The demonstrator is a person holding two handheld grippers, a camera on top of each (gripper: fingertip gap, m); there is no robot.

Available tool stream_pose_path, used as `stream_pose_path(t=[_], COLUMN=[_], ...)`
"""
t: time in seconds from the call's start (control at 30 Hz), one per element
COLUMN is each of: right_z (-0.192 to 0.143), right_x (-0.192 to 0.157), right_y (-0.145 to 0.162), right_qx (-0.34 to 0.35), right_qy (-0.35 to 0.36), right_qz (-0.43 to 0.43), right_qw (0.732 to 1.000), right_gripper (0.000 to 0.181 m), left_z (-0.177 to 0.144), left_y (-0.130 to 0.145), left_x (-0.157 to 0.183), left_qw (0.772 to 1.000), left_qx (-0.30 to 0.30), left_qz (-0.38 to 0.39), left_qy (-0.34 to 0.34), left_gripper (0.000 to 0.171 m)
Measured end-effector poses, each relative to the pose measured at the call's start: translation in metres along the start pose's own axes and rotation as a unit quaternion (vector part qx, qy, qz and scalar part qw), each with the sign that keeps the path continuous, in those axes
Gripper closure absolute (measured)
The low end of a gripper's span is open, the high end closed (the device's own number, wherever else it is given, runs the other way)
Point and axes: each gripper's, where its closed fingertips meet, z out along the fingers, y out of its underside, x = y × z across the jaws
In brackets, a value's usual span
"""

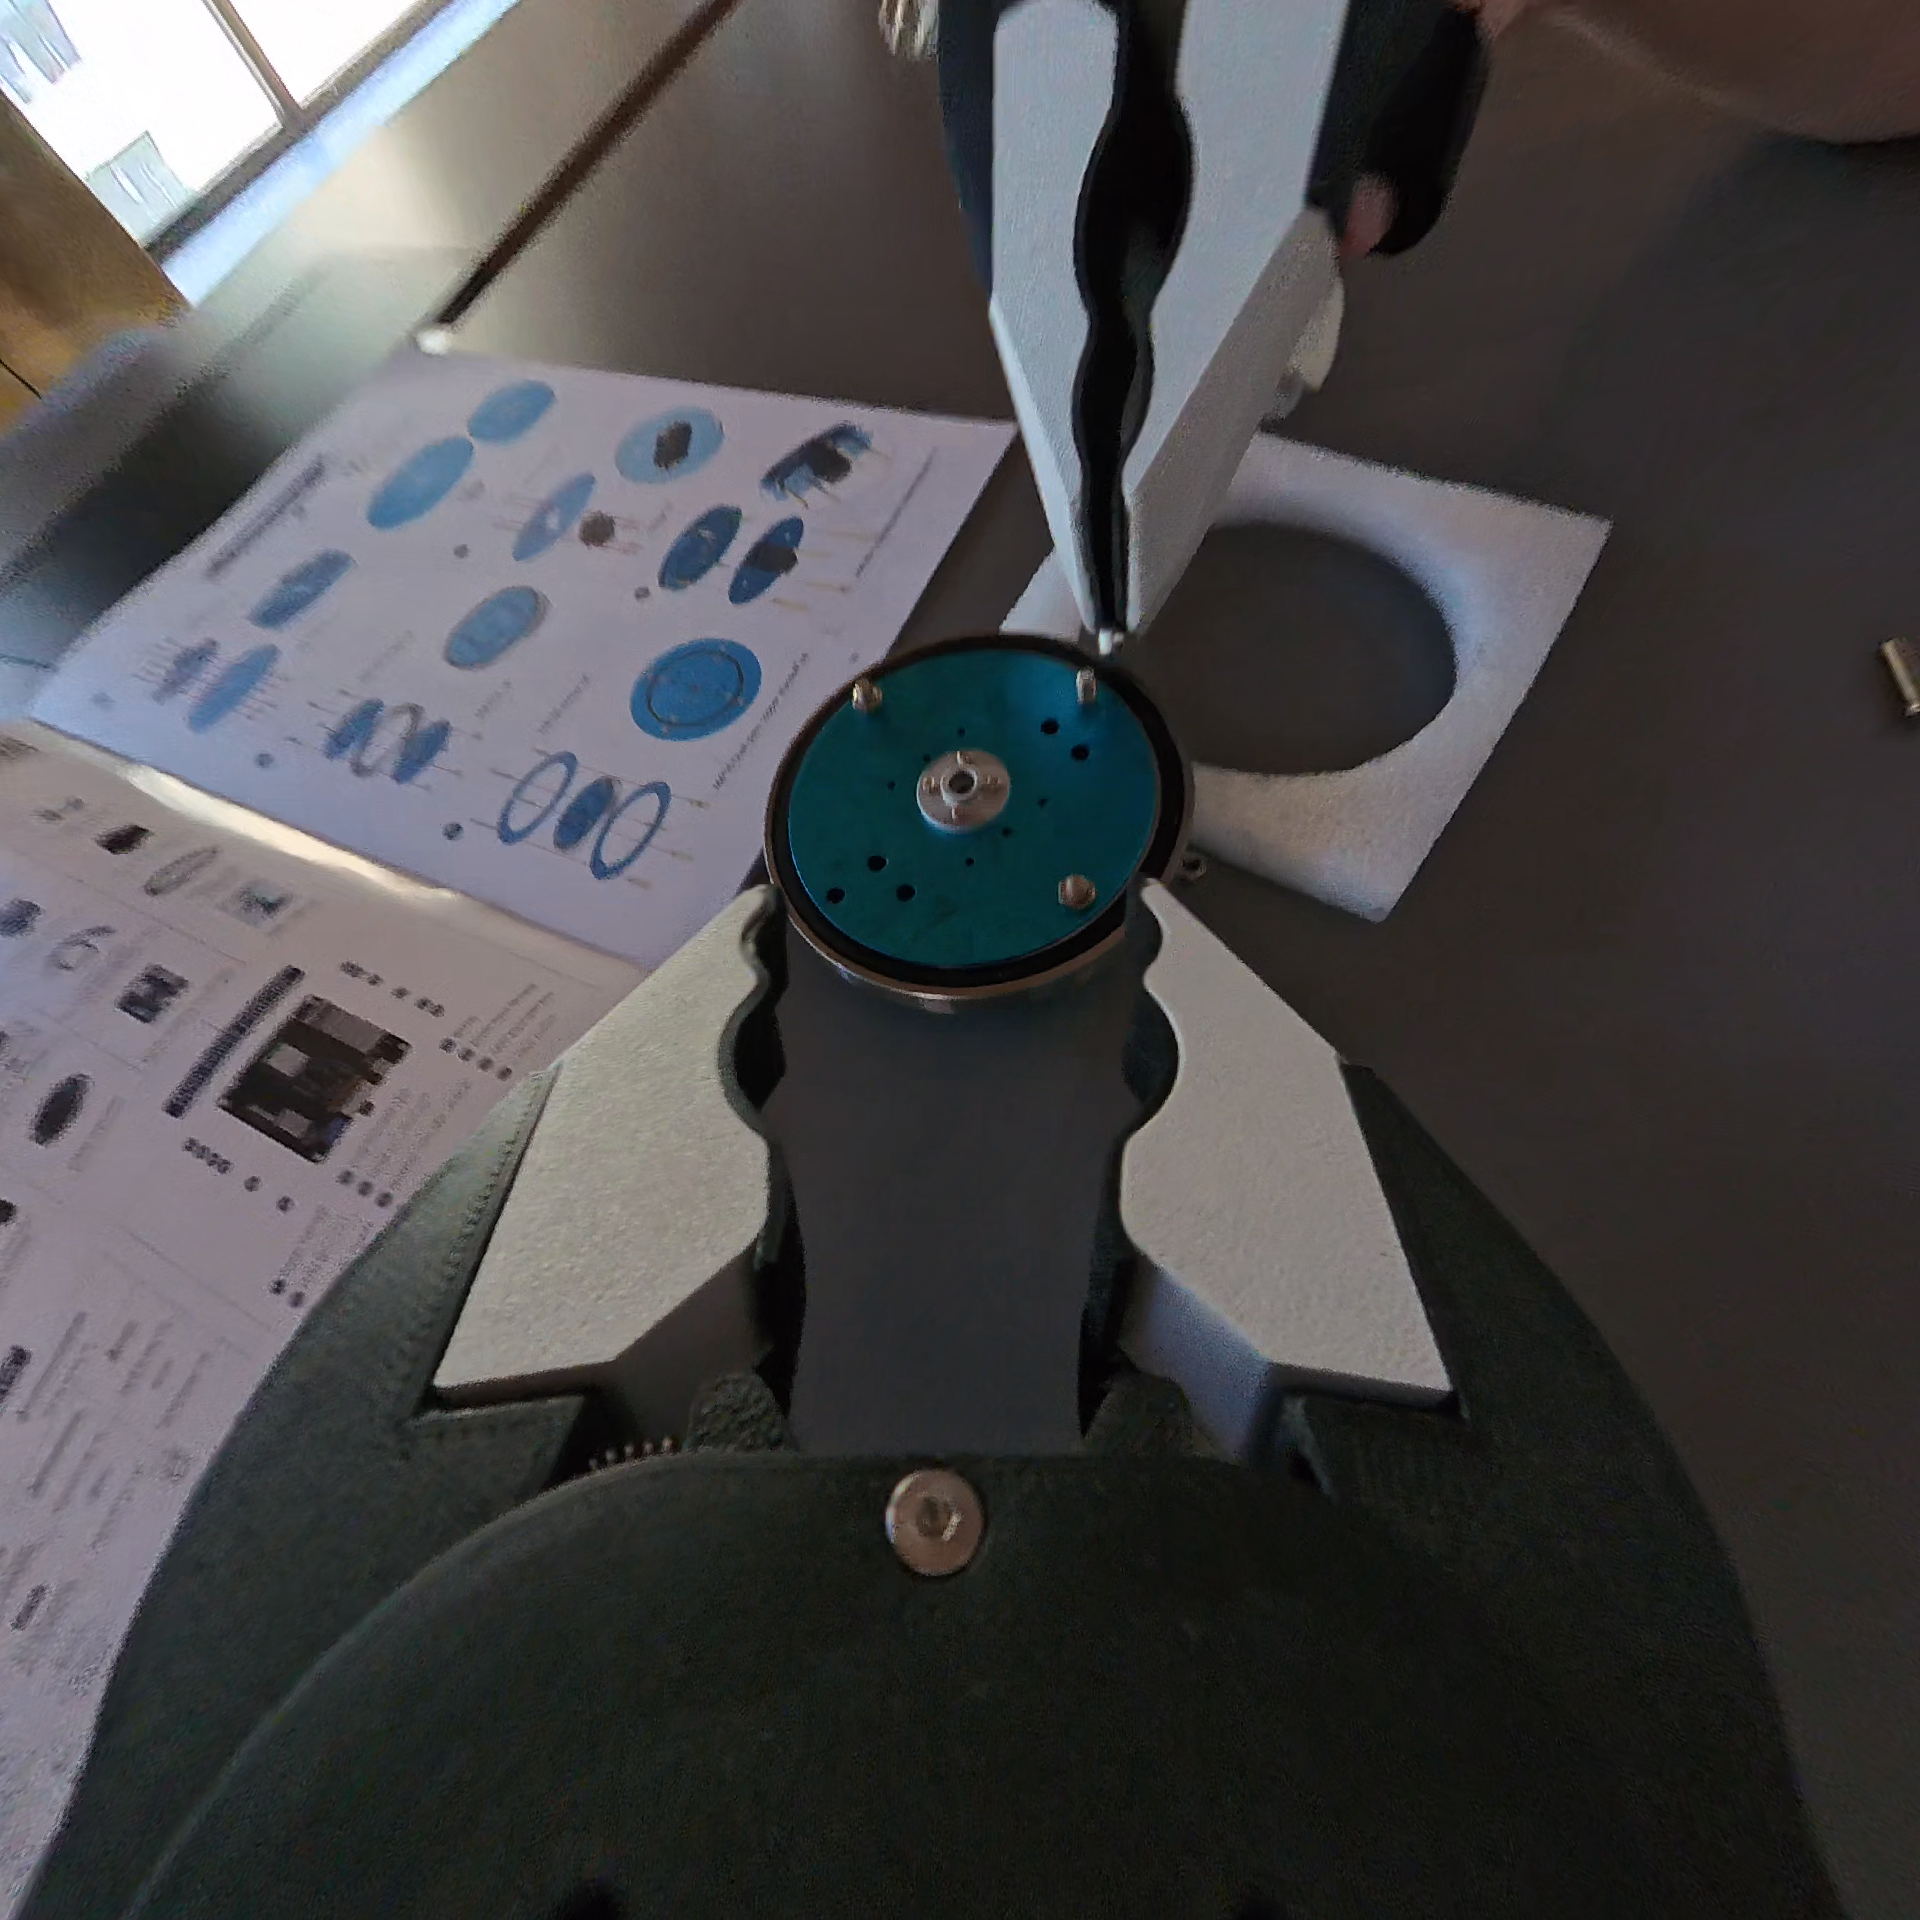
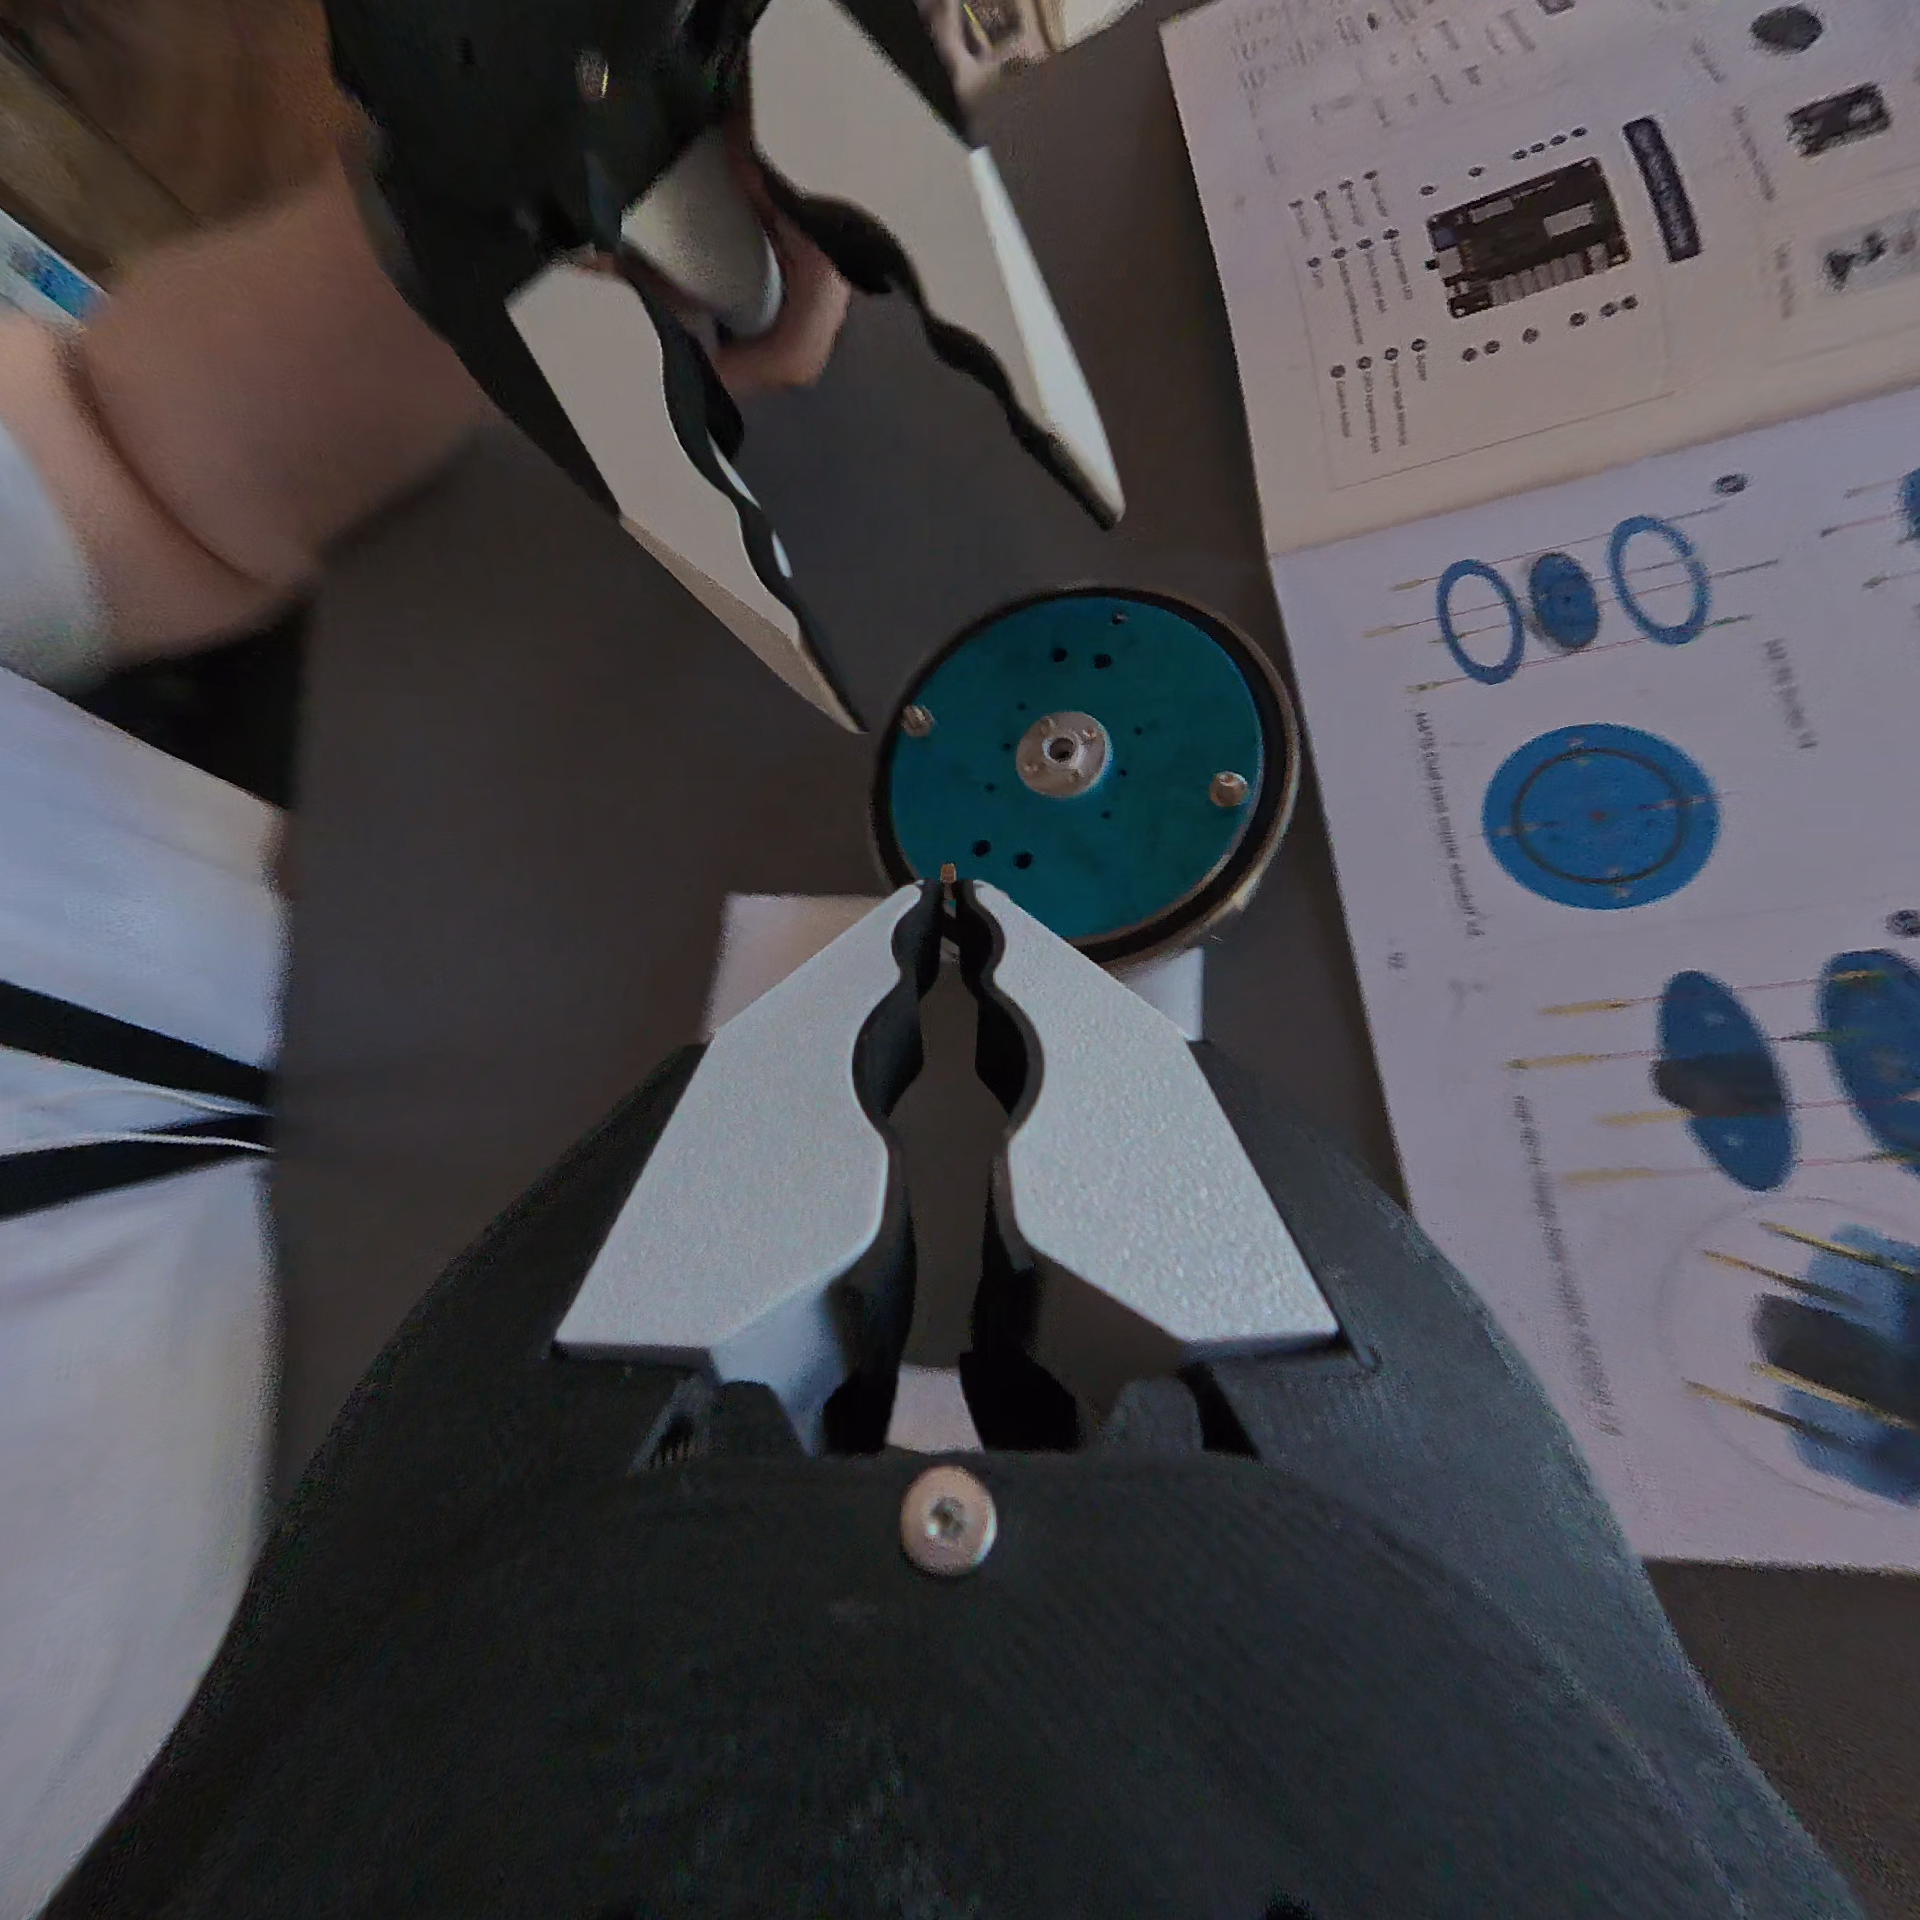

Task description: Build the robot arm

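Note:
A round teal-blue plate with small holes, a silver hub in its centre and three short metal posts sits inside a dark ring on the grey table. My left gripper is open, one fingertip at each side of the plate's near rim. My right gripper is shut on a small metal post at the plate's edge. In the left wrist view the right gripper comes down from above, with the post at its tips. In the right wrist view the left gripper stands open beyond the plate.
A white foam block with a round hole lies just behind the plate; it also shows in the right wrist view. Printed sheets with blue part drawings cover the table to the left. A small metal part lies far right. Spacing between my two grippers at the tips: around 6 cm.

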Motion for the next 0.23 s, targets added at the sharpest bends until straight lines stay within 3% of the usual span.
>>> stream_pose_path(t=[0.1, 0.23], right_z=[-0.006, -0.016], right_x=[-0.015, -0.029], right_y=[-0.014, -0.030], right_qx=[0.048, 0.099], right_qy=[-0.095, -0.199], right_qz=[0.096, 0.193], right_qw=[0.990, 0.956], right_gripper=[0.180, 0.180], left_z=[-0.014, -0.018], left_y=[-0.028, -0.057], left_x=[0.011, 0.034], left_qw=[0.997, 0.987], left_qx=[0.061, 0.130], left_qz=[0.043, 0.098], left_qy=[0.001, -0.001], left_gripper=[0.133, 0.148])
